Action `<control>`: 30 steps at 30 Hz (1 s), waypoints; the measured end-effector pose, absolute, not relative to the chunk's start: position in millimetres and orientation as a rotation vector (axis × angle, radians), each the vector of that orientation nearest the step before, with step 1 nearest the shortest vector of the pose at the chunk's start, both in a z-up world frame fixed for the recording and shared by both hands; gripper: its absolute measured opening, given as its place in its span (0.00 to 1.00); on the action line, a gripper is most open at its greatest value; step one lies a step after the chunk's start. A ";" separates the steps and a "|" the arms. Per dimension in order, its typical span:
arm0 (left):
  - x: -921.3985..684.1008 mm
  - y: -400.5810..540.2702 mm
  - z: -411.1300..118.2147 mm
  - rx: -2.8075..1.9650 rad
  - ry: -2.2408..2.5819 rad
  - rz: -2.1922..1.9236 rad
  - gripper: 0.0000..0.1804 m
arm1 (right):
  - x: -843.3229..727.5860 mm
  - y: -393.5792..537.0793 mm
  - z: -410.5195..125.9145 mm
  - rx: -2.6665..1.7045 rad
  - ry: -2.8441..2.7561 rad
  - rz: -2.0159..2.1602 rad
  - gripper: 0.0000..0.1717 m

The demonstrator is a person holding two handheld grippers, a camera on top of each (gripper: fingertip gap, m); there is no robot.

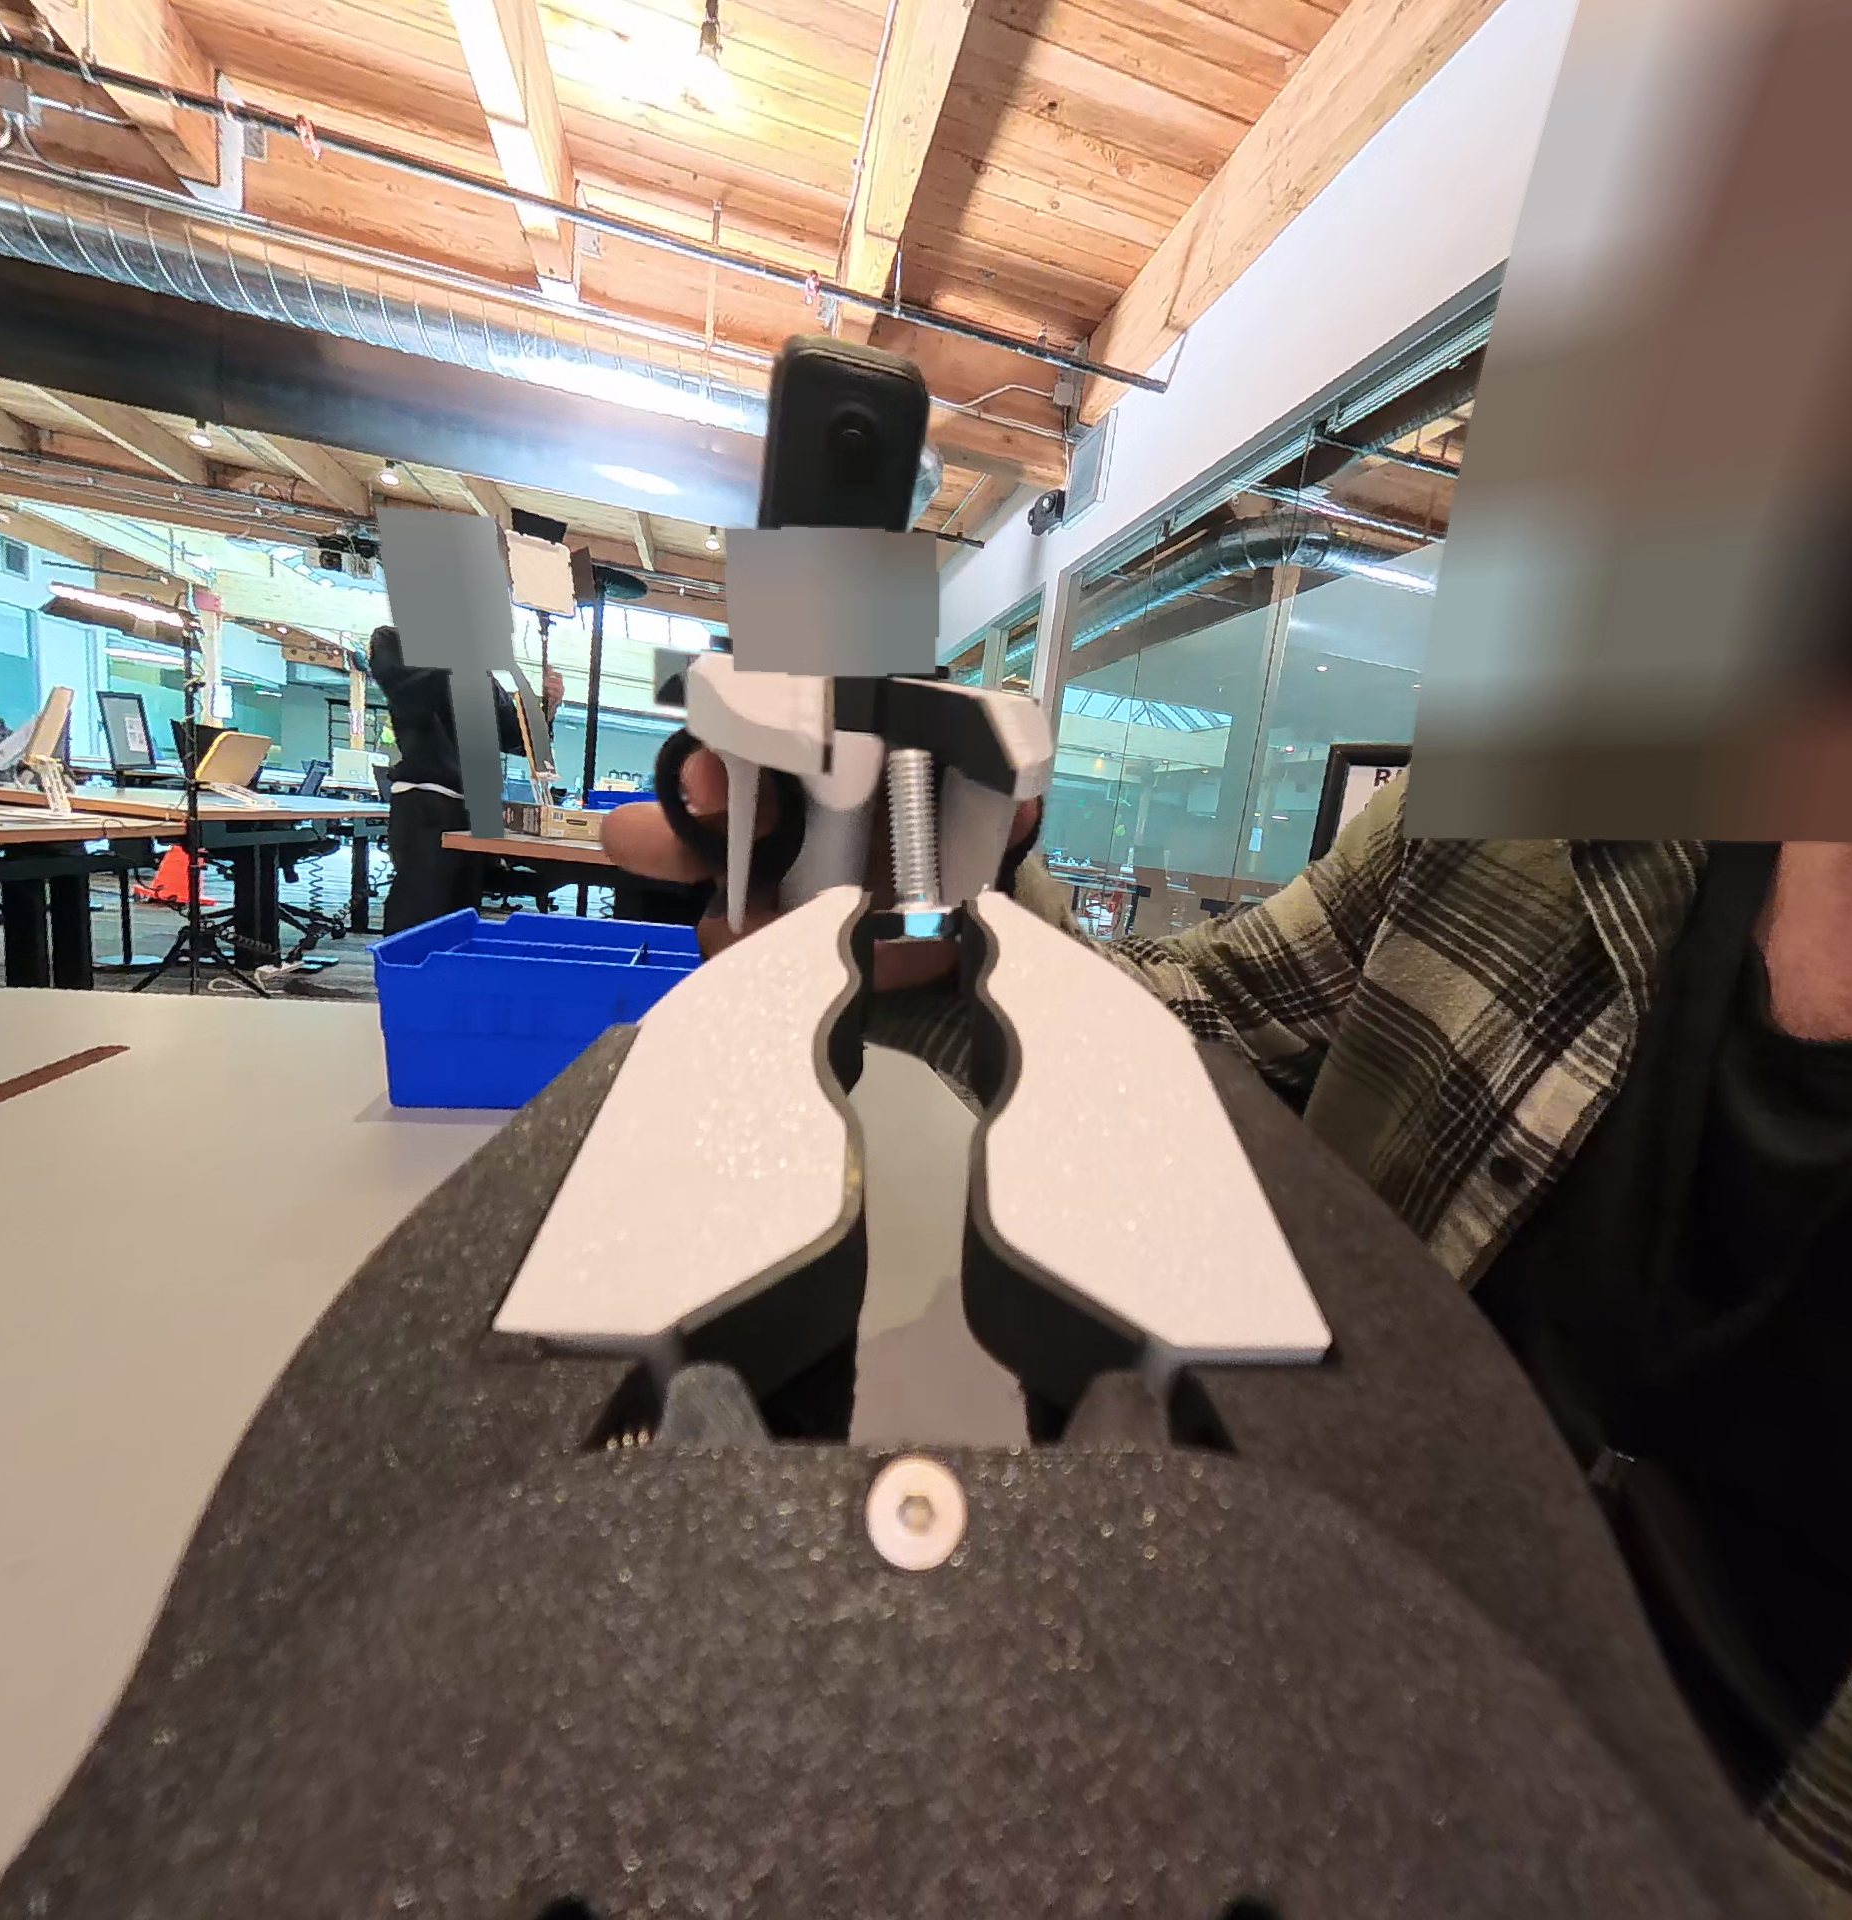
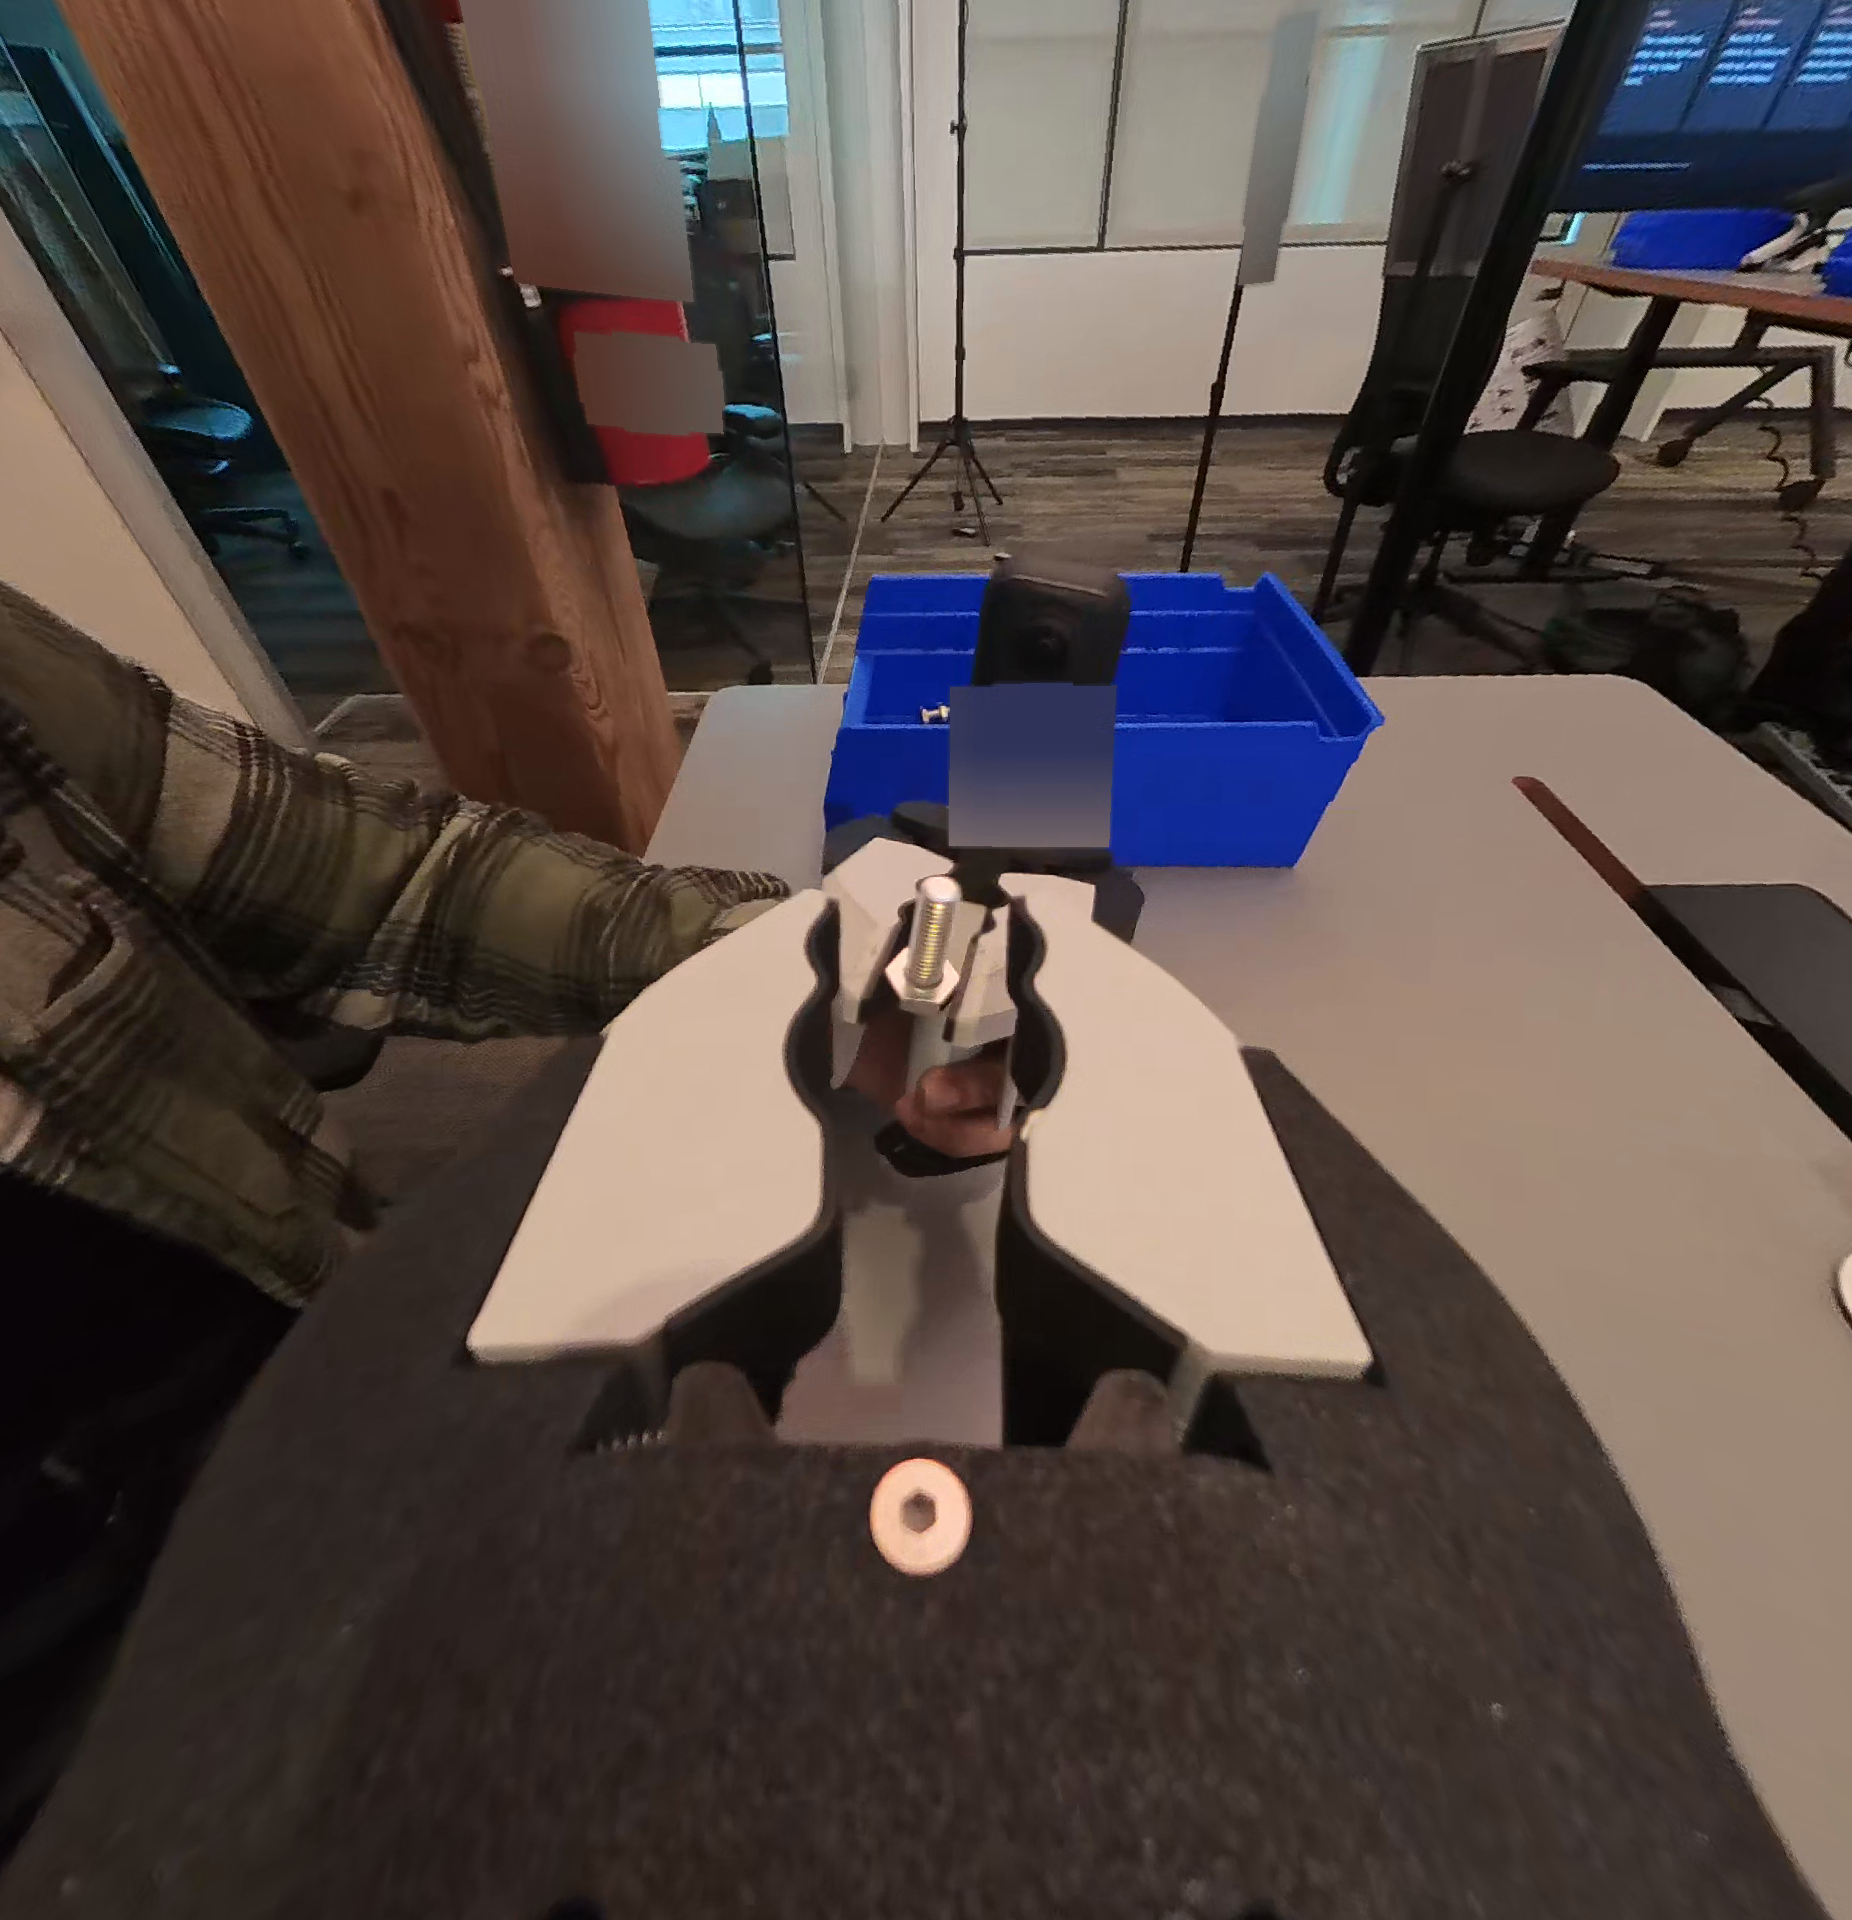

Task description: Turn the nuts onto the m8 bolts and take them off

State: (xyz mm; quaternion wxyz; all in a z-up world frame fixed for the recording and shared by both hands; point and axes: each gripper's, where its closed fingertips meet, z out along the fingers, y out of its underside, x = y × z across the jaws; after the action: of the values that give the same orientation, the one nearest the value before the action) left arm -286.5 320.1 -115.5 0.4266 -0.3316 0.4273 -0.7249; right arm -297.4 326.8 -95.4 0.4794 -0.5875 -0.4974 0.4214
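A silver M8 bolt (image 1: 909,826) stands upright above the table. My left gripper (image 1: 917,923) is shut on its hex end (image 1: 917,923), and the threaded shank points up. In the right wrist view the left gripper (image 2: 924,987) shows from the front, clamping the hex end (image 2: 924,982), and the bolt's tip (image 2: 937,891) is bare. My right gripper (image 2: 927,914) straddles the upper shank with its fingers apart. There is a gap on each side and the pads do not touch the thread. It also shows in the left wrist view (image 1: 891,764), open around the bolt's top.
A blue bin (image 2: 1213,769) with dividers stands on the grey table (image 2: 1473,1039) behind the grippers, with a couple of loose bolts (image 2: 934,713) inside. It also shows in the left wrist view (image 1: 486,997). A black mat (image 2: 1795,977) lies at the right edge. A plaid sleeve (image 2: 382,914) reaches in from the left.
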 end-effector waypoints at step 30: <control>-274.9 357.0 -141.1 -1.093 1.019 -1.516 0.18 | 141.3 403.9 -137.7 -2.142 -0.511 0.211 0.04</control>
State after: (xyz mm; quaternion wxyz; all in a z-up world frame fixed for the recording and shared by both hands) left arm -274.9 357.0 -141.1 0.4850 -0.4489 0.4187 -0.6229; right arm 141.3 403.9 -137.7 0.4482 -0.8656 -0.2065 0.0853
